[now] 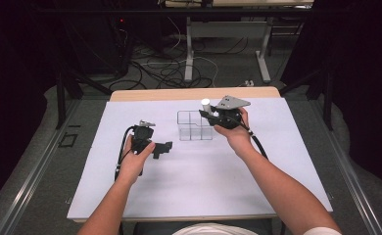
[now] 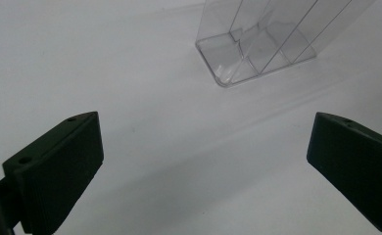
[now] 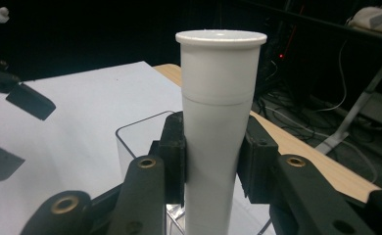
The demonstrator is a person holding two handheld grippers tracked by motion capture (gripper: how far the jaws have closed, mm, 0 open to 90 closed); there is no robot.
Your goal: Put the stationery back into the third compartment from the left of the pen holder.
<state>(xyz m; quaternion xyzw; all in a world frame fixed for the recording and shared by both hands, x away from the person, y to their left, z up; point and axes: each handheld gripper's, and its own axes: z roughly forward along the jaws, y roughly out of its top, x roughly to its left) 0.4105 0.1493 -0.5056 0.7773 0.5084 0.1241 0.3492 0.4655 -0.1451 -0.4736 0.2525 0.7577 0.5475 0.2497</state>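
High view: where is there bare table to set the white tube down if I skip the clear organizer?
Free: the white table cover between both forearms, in front of the clear organizer, and the strip right of the right gripper, which is shut on the white tube. Crowded: between the open left gripper and the organizer.

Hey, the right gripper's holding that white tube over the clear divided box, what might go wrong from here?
1. The right gripper clamps the white tube low on its body, so the tall upper part may tilt or slip as it goes down.
2. The clear box has narrow compartments; the tube could catch on a divider or rim and land askew.
3. The box looks light and stands loose on the white table, with the open left gripper apart from it, so a bump might push or tip it.
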